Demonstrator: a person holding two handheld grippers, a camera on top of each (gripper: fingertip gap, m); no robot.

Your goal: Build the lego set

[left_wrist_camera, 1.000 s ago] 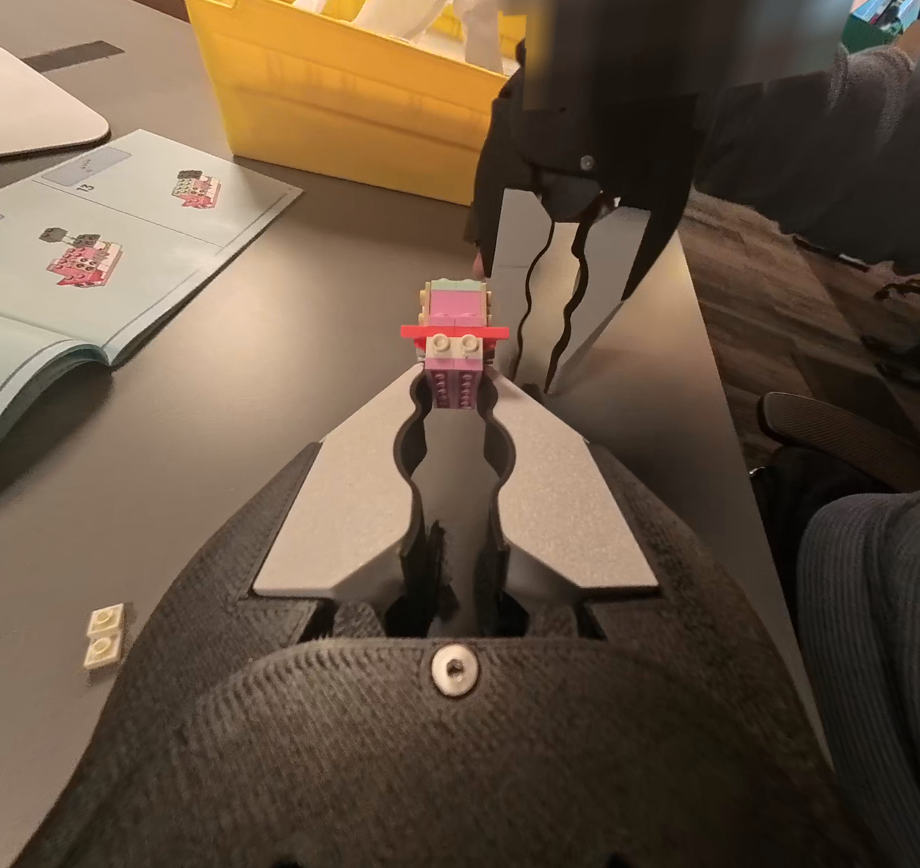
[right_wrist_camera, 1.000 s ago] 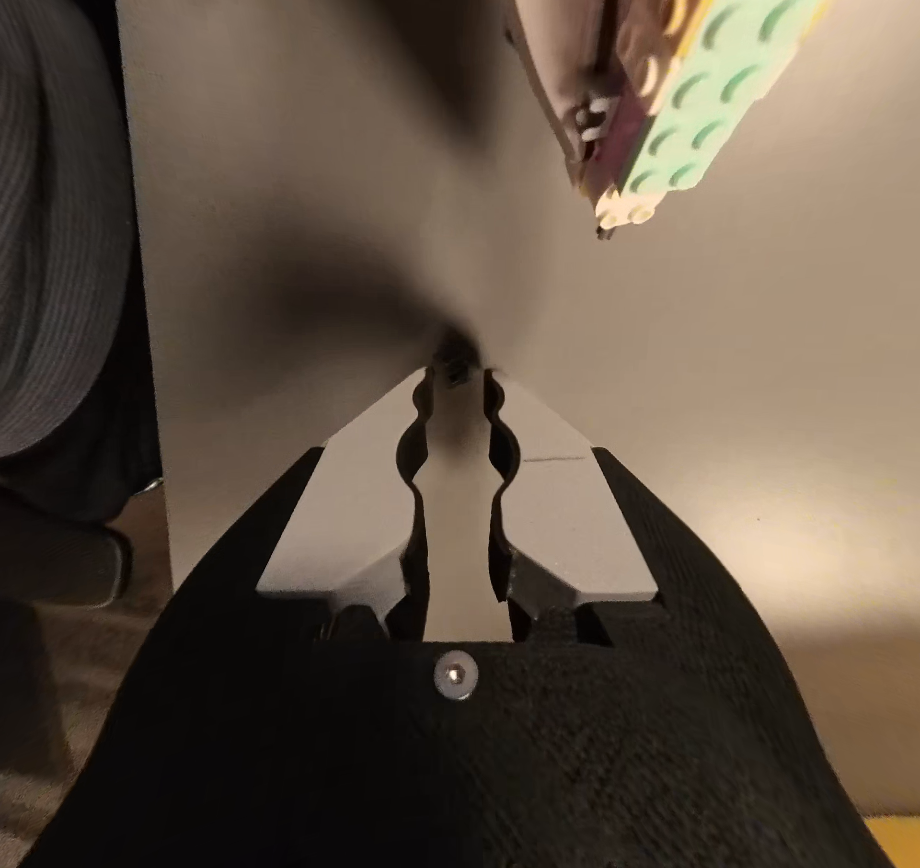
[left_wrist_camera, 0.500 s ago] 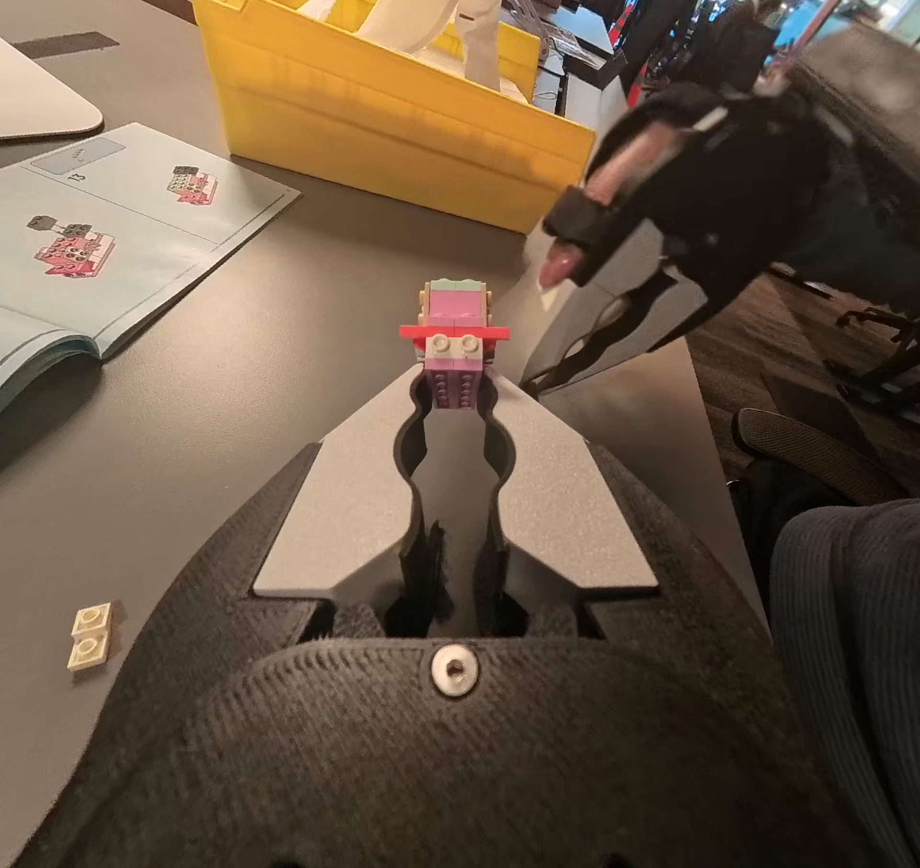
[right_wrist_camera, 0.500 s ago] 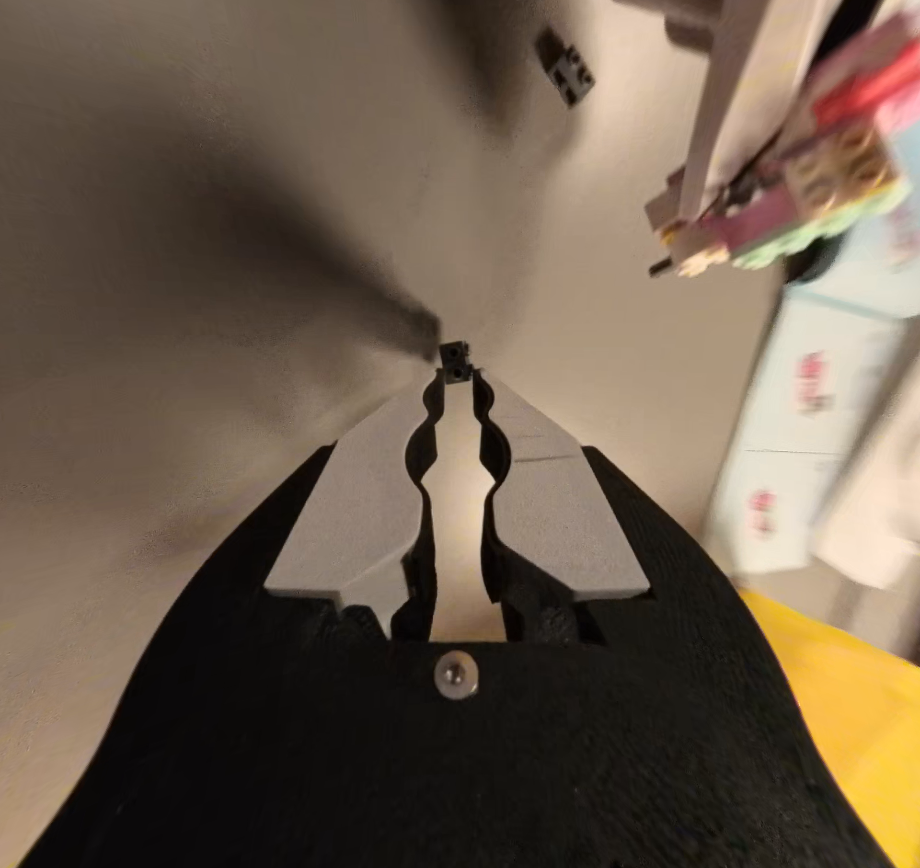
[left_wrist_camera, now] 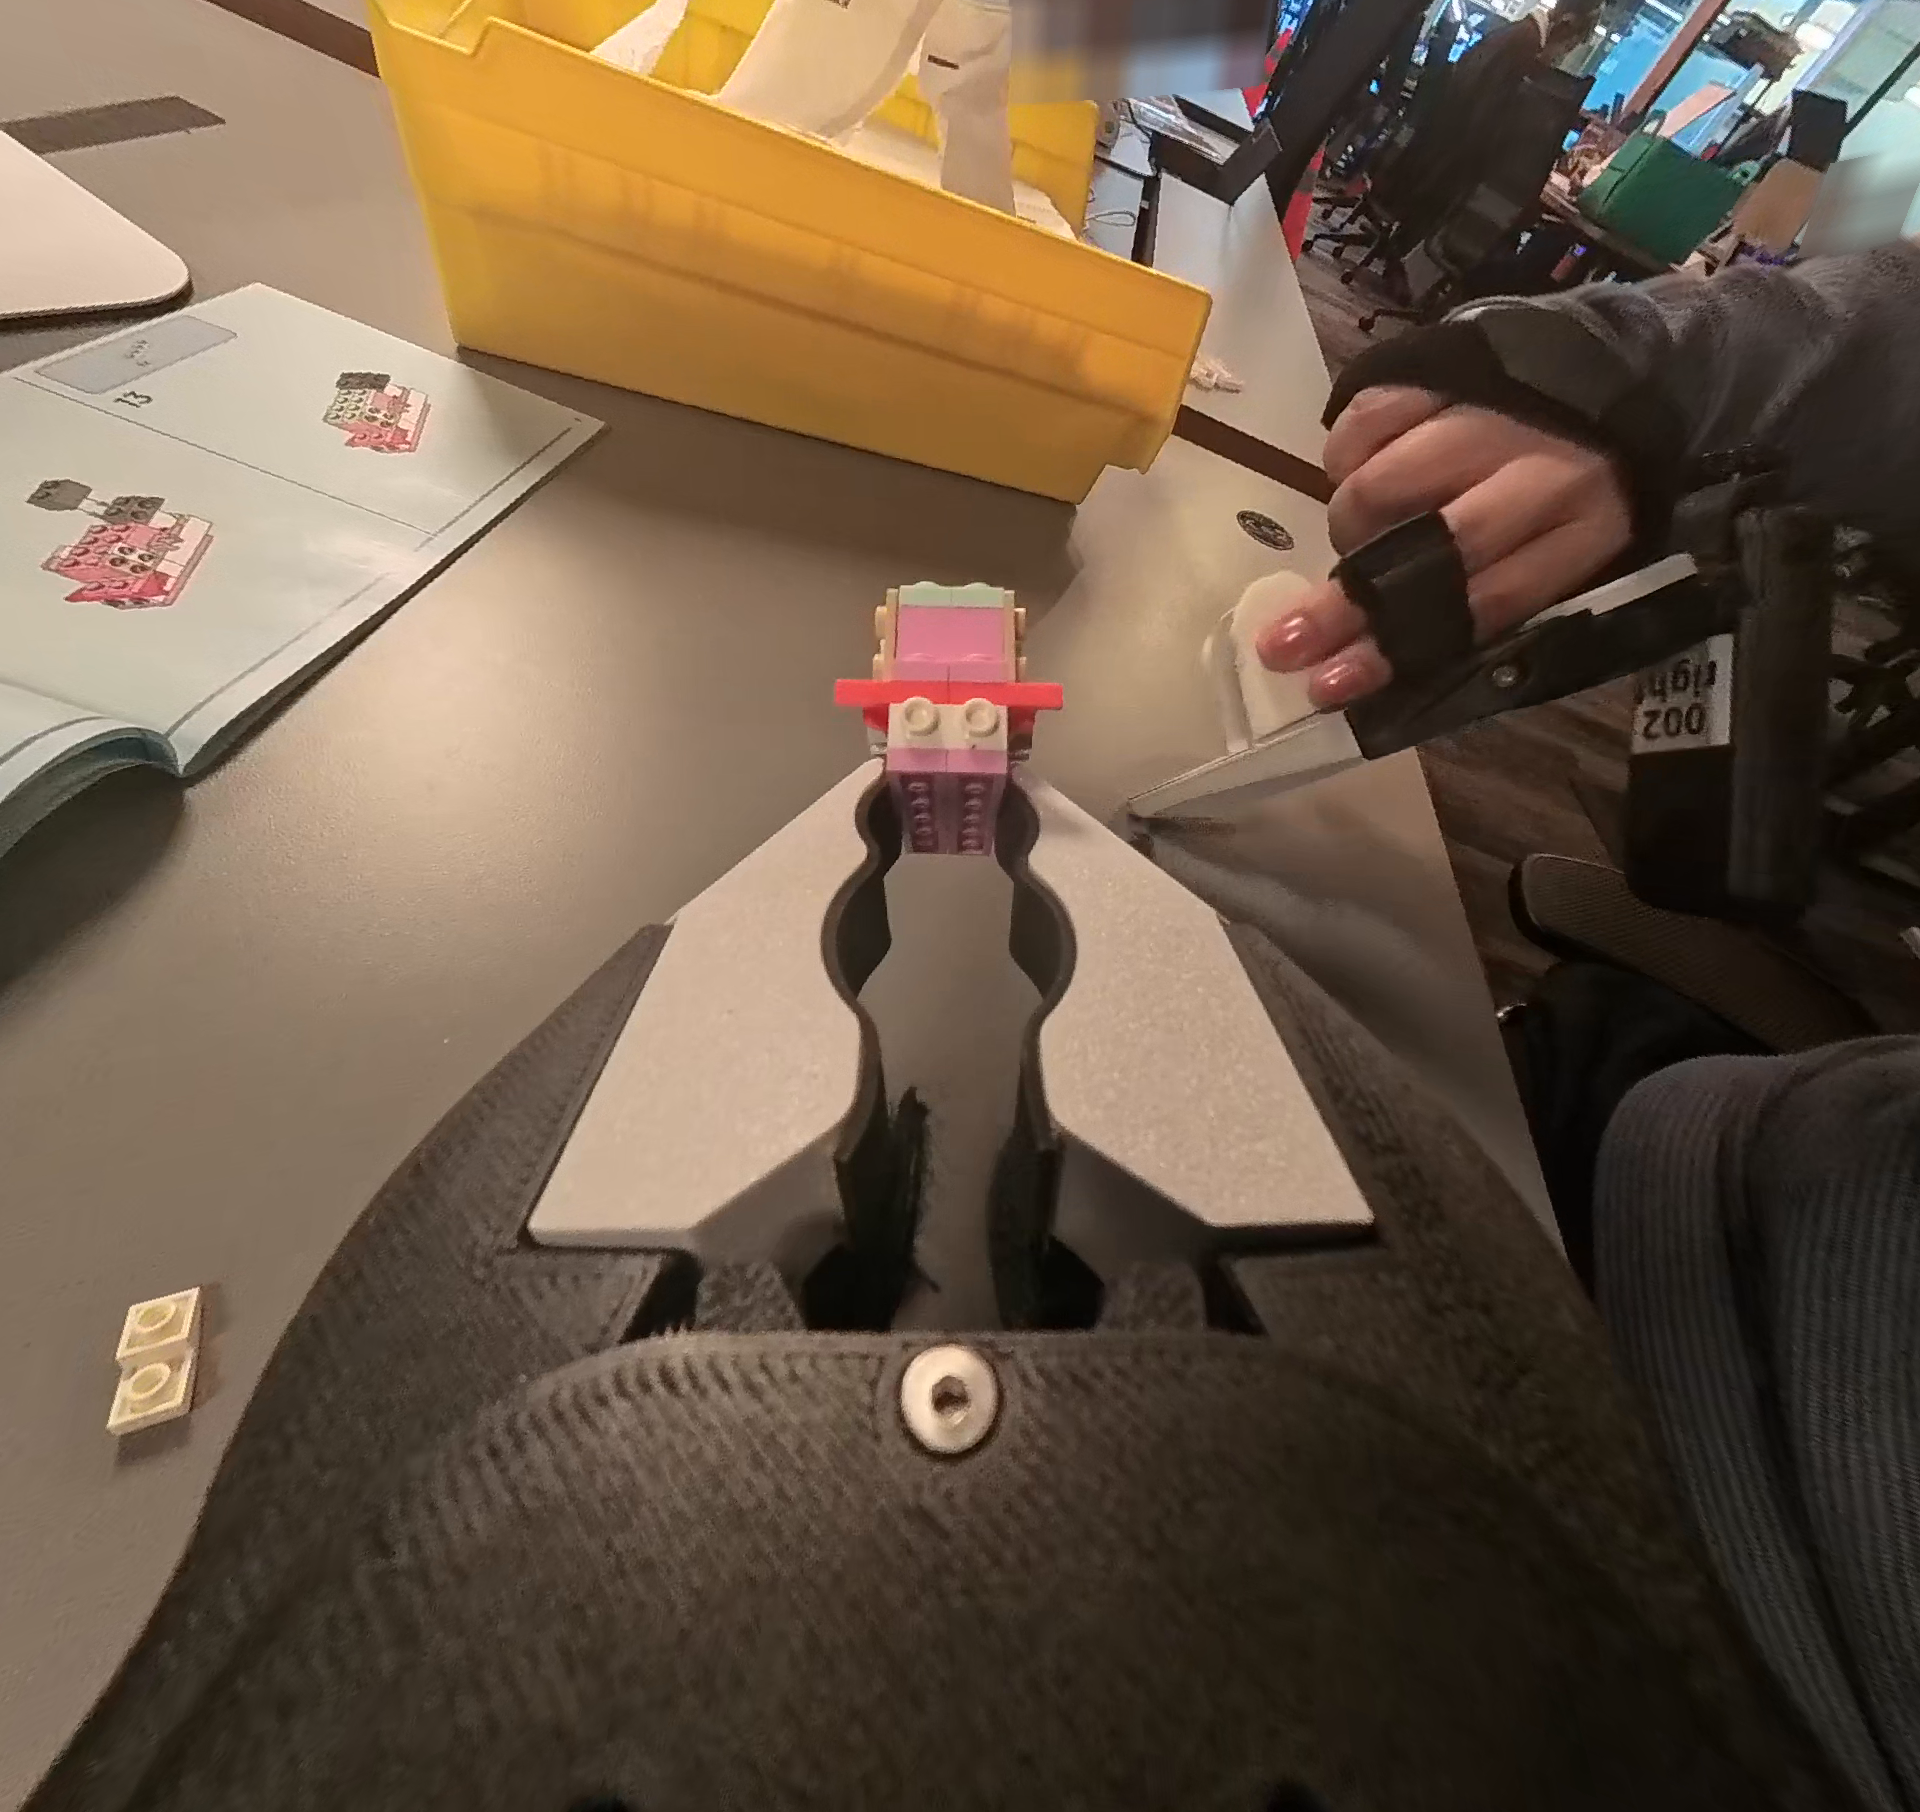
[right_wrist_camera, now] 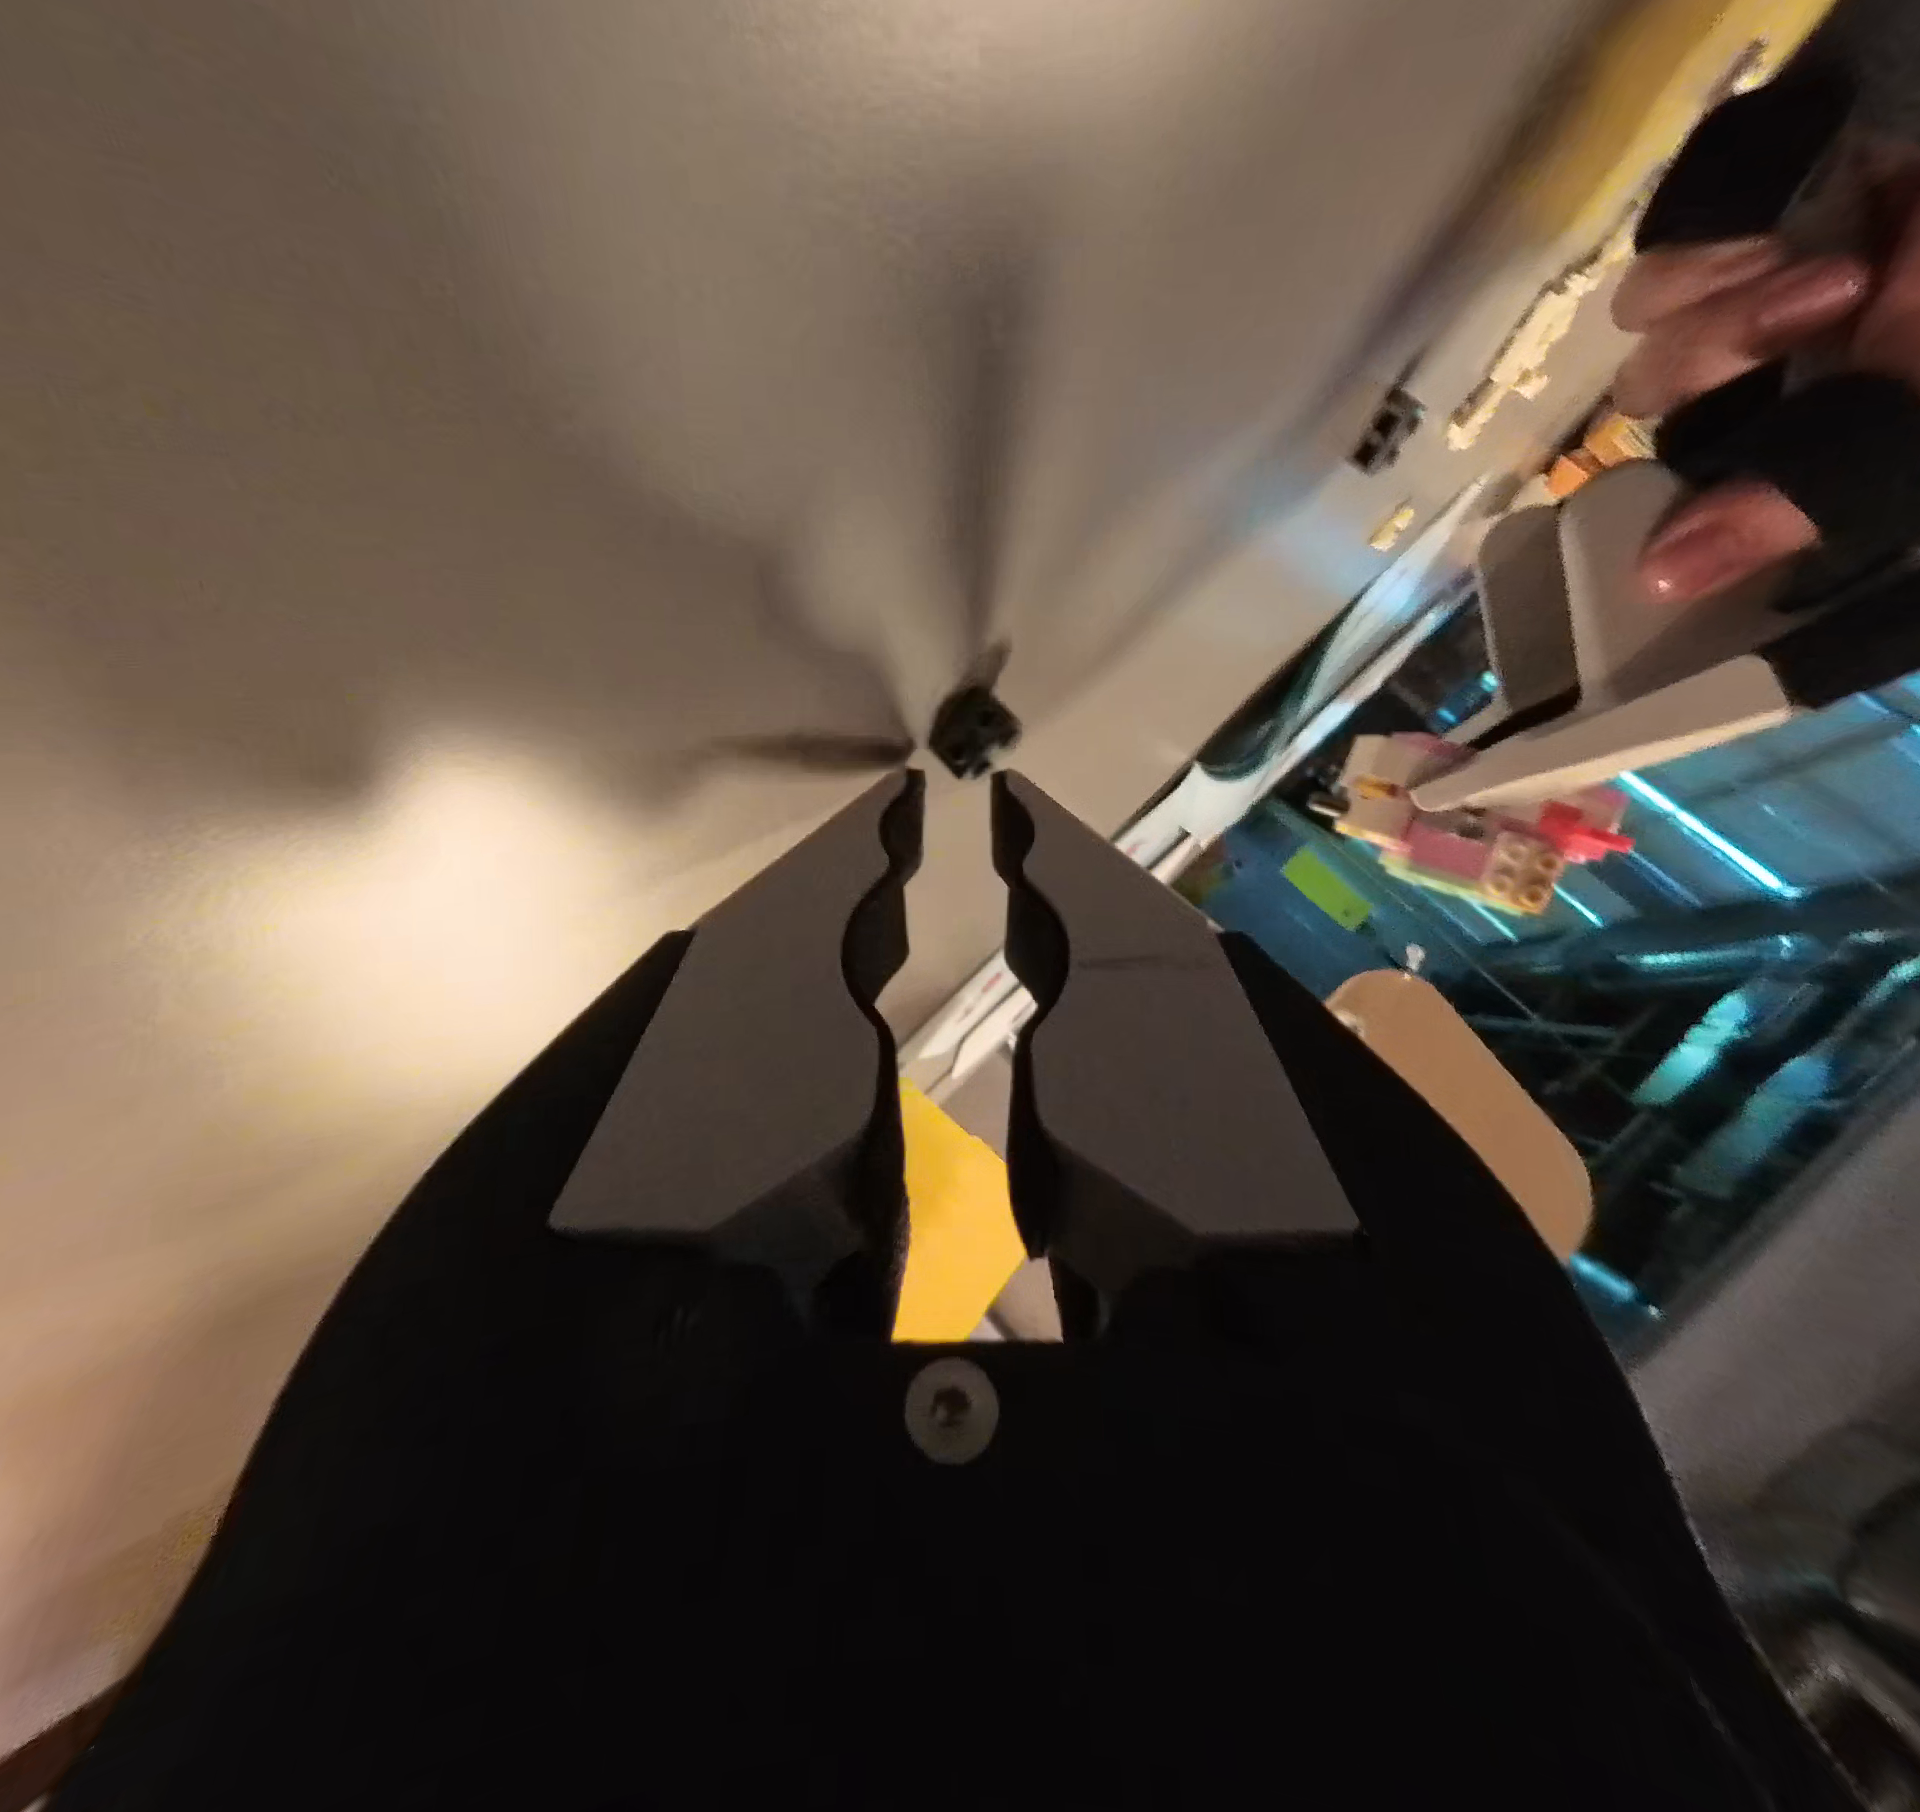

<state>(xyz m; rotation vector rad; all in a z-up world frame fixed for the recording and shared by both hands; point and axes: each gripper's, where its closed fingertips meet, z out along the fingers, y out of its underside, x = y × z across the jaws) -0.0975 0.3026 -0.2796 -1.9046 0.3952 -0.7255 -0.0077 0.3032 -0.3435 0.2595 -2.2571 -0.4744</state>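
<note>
My left gripper is shut on the purple base of a small brick model of pink, red, cream and mint bricks, held above the grey table. The model also shows in the right wrist view. My right gripper is tipped on its side with its tips low at the table; it also shows in the left wrist view. Its jaws stand slightly apart. A small black piece lies on the table just beyond the tips, blurred, with no pad pressed on it.
A yellow bin with white bags stands at the back. An open instruction booklet lies at the left. Two cream plates lie near left. Another black piece and loose pale bricks lie farther off. The table edge and a chair are on the right. Tip to tip, the grippers are about 11 cm apart.
My right gripper swung away from the model and tipped sideways. Its jaws closed in around the black piece, then widened a little; the piece now sits just past the tips. My left gripper kept still.
</note>
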